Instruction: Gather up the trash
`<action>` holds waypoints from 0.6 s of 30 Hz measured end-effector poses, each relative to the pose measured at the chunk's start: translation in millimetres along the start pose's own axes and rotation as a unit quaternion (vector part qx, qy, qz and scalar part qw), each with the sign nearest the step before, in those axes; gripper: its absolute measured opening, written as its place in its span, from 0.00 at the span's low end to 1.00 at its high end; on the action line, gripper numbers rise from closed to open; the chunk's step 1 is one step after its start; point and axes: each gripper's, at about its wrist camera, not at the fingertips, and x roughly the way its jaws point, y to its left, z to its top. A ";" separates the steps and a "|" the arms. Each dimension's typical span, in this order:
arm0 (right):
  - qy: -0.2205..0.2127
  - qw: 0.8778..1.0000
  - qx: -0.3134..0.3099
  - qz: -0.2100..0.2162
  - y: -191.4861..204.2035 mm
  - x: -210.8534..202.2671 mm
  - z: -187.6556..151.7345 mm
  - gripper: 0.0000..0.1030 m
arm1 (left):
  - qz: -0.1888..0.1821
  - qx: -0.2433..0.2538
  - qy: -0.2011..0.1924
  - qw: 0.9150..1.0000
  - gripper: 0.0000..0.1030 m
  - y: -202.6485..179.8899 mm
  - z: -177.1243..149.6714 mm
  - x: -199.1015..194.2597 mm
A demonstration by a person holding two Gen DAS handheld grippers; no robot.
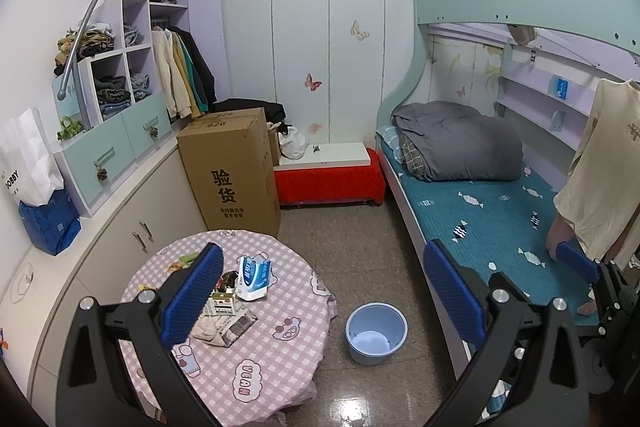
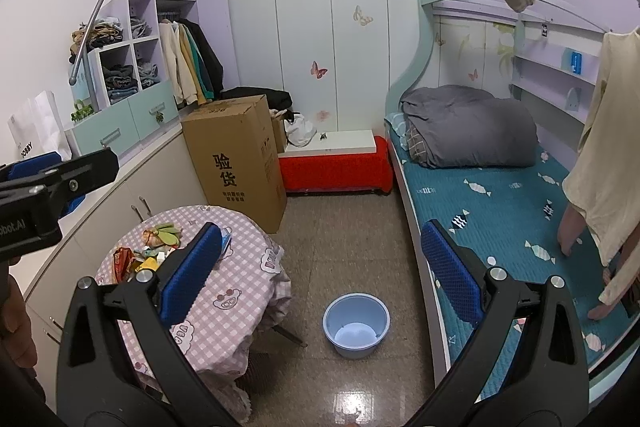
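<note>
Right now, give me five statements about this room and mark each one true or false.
1. The blue bucket stands on the floor between the round table and the bed. True.
2. The bucket is full of trash. False: it looks empty.
3. Both the left gripper and the right gripper are open and hold nothing. True.
4. The wrappers and packets lie on the bed. False: they lie on the table's pink checked cloth.
5. The cardboard box lies flat on its side. False: it stands upright beside the red bench.
</note>
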 end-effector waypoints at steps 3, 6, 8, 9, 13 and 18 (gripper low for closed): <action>0.005 1.000 0.004 0.001 -4.1 2.6 -1.6 0.94 | 0.000 0.001 0.005 1.000 0.95 -4.7 0.0 4.8; 0.011 1.000 0.007 0.004 -6.4 6.2 -3.0 0.94 | 0.000 0.001 0.012 1.000 0.95 -7.4 -0.2 9.8; 0.015 1.000 0.010 0.006 -7.7 10.3 -3.5 0.94 | 0.001 0.003 0.018 1.000 0.95 -7.3 -1.4 14.3; 0.021 1.000 0.012 0.007 -6.3 13.3 -4.9 0.94 | 0.002 0.003 0.020 1.000 0.95 -6.4 -1.7 16.4; 0.038 0.999 0.018 0.013 -2.7 26.3 -7.8 0.94 | 0.004 0.000 0.033 0.999 0.95 0.6 -4.9 27.9; 0.062 0.998 0.021 0.023 11.9 51.7 -11.4 0.94 | 0.008 -0.012 0.064 0.998 0.95 23.5 -12.0 54.6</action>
